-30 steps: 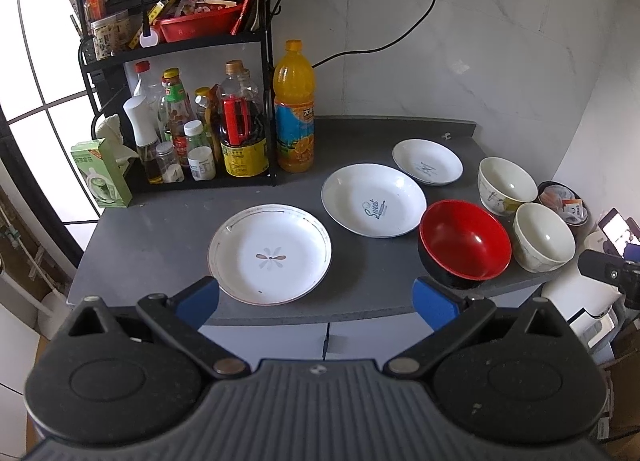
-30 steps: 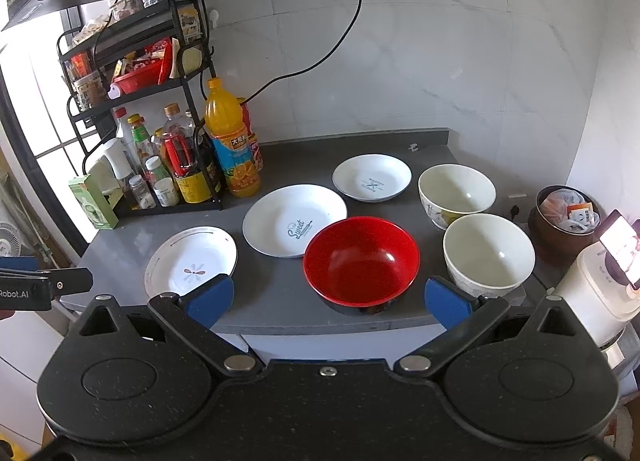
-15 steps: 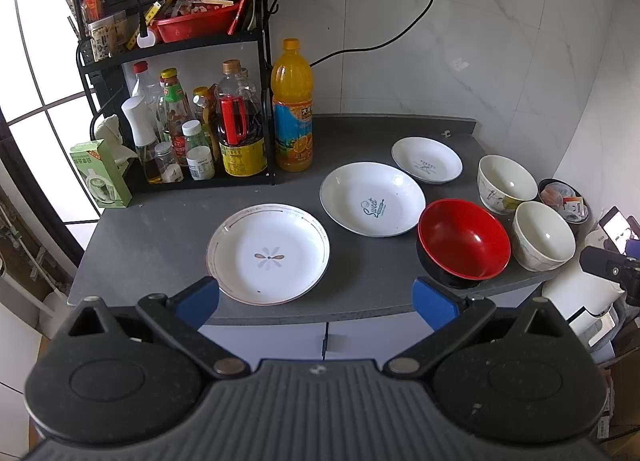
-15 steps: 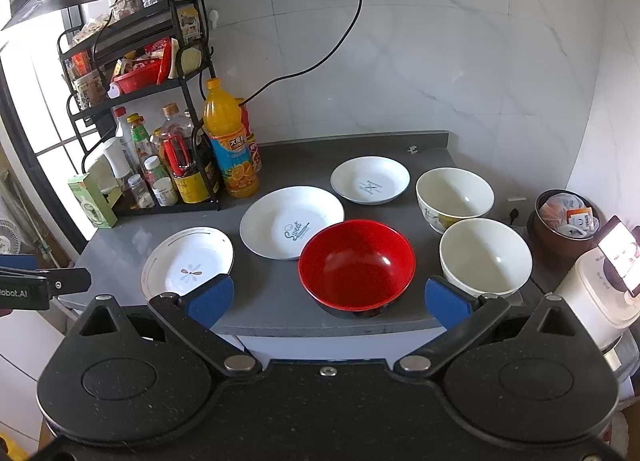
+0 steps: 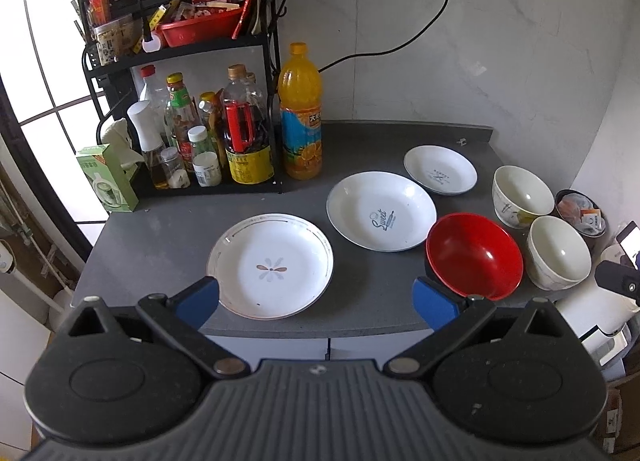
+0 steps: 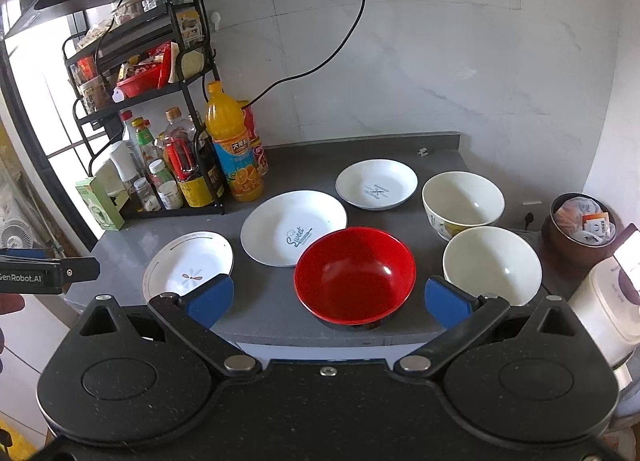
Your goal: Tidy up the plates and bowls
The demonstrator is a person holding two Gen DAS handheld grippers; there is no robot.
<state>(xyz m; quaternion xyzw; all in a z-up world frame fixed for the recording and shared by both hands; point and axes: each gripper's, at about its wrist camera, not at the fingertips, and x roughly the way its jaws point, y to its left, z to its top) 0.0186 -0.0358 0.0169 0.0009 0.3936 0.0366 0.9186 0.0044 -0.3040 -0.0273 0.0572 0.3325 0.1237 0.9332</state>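
The left gripper (image 5: pixel 316 297) is held wide open with nothing between its blue pads, short of the front edge of the grey counter (image 5: pixel 160 237). The right gripper (image 6: pixel 328 299) is likewise spread wide and empty. In the right wrist view the left tool's body appears at 9 o'clock, where the lettering "GenRobot.AI" can be read.

Just beyond the left gripper, at 12 o'clock, a white plate with a flower motif (image 5: pixel 270 265) lies flat near the counter's front edge. At 1 o'clock from it a larger white plate marked "Sweet" (image 5: pixel 381 216) is seen, and further along the same line a smaller white plate (image 5: pixel 440 170) with small print (too fine to be read).

Directly ahead of the right gripper a red bowl (image 6: pixel 355 273) stands upright, its rim just beside the "Sweet" plate. At 3 o'clock from it a plain white bowl (image 6: pixel 492 265) is set, and behind that a white bowl with a painted side (image 6: pixel 463 203); the two are close together.

At 11 o'clock an orange juice bottle (image 5: pixel 300 113) stands beside a black rack (image 5: pixel 180 49) of condiment bottles, its label in characters that cannot be made out.
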